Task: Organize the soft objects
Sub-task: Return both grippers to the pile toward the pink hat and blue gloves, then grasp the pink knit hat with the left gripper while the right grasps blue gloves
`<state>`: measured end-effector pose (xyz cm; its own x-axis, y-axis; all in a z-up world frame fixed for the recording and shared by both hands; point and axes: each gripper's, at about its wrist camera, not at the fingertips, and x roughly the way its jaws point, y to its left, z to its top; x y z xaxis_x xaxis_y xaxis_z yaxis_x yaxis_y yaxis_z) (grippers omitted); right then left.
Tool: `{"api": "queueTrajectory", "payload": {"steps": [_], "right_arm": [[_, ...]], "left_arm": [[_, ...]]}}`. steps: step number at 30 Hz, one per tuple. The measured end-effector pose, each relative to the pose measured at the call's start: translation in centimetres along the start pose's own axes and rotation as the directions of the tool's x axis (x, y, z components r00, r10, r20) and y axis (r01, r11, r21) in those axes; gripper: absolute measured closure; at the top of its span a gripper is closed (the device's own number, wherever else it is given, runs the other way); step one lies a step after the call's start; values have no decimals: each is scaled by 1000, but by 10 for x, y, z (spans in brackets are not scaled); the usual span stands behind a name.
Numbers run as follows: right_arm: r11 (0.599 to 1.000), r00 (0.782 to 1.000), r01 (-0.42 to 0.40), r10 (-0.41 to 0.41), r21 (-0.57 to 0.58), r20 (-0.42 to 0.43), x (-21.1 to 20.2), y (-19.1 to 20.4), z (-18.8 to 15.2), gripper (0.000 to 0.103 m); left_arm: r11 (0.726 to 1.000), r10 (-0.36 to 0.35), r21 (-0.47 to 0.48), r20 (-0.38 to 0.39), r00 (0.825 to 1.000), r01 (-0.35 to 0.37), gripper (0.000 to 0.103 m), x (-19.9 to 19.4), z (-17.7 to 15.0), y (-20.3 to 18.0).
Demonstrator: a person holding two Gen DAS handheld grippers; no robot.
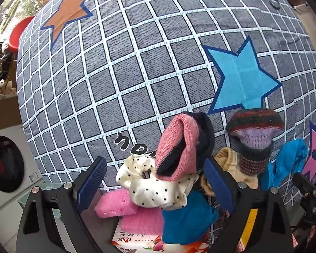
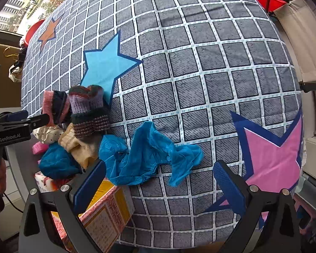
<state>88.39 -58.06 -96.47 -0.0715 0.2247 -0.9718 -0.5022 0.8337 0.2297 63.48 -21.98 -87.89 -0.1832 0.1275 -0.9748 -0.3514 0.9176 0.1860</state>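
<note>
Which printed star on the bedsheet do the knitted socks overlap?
The light blue star: the striped knitted sock overlaps its lower point. The orange star and pink star lie clear of the pile.

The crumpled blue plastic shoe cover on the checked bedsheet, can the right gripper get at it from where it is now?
Probably yes. The crumpled blue plastic shoe cover lies loose on the checked bedsheet, just ahead of the open right gripper, with nothing between.

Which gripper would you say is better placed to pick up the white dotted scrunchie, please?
Left, probably. The scrunchie lies right between the open left gripper's pads, just under the pink sock. The right gripper, also open, hangs over the blue shoe cover, further from the pile.
</note>
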Motion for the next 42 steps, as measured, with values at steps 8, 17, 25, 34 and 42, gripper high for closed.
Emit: {"api": "queueTrajectory", "payload": {"steps": [8, 17, 25, 34, 42], "right_arm": [[991, 993, 103, -107, -89, -45, 48, 11, -2, 1], [986, 998, 68, -67, -154, 7, 24, 0, -8, 77], [995, 993, -90, 92, -38, 72, -23, -40, -12, 78], [992, 984, -127, 127, -10, 123, -65, -24, -33, 78], [989, 974, -136, 144, -58, 173, -103, 22, -52, 78]], "left_arm": [[998, 16, 59, -69, 998, -12, 16, 39, 32, -49], [993, -69, 102, 17, 997, 67, 84, 21, 67, -107], [992, -124, 37, 208, 970, 119, 84, -28, 69, -141], [988, -154, 72, 299, 942, 138, 84, -59, 25, -173], [978, -204, 112, 312, 928, 178, 84, -69, -39, -187]]}}
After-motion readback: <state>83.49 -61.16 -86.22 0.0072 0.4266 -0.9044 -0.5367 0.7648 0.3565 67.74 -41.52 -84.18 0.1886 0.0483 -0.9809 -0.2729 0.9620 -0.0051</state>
